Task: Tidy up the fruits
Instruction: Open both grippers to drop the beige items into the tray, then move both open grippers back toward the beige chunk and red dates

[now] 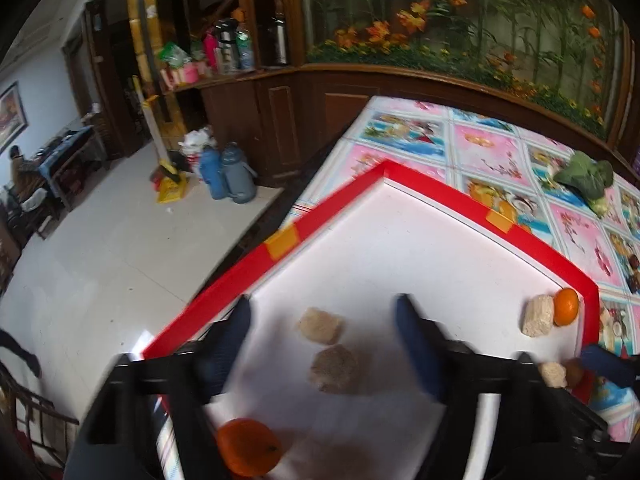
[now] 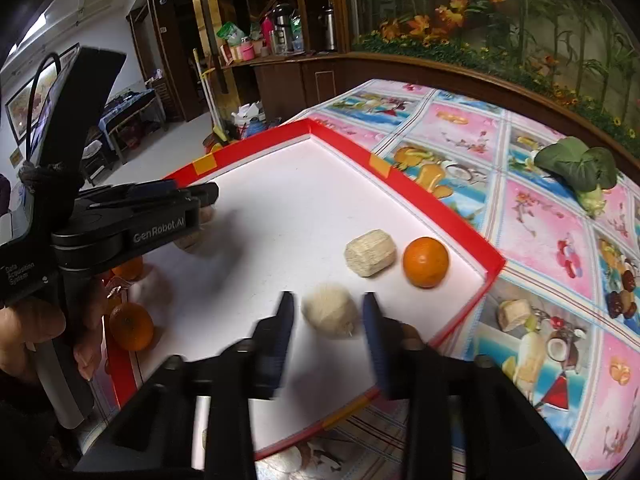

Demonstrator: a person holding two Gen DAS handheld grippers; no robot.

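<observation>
L wrist view: we are hovering the left gripper (image 1: 324,344), fingers spread wide and holding nothing, over two tan lumps (image 1: 328,348) on the white tray (image 1: 400,240), w/ an orange (image 1: 249,452) just below. R wrist view: we are bracketing a pale round fruit (image 2: 330,316) w/ the right gripper (image 2: 329,314), jaws apart, contact unclear; another orange (image 2: 425,262) is sitting near the tray corner. Judged step: pre-grasp; next we'd need to be closing squarely, then lifting.

The black plastic left gripper (image 2: 208,196) is showing "GenRobot.AI" in pale lettering on its body and "Data Acquisition System" lower on its housing.
</observation>
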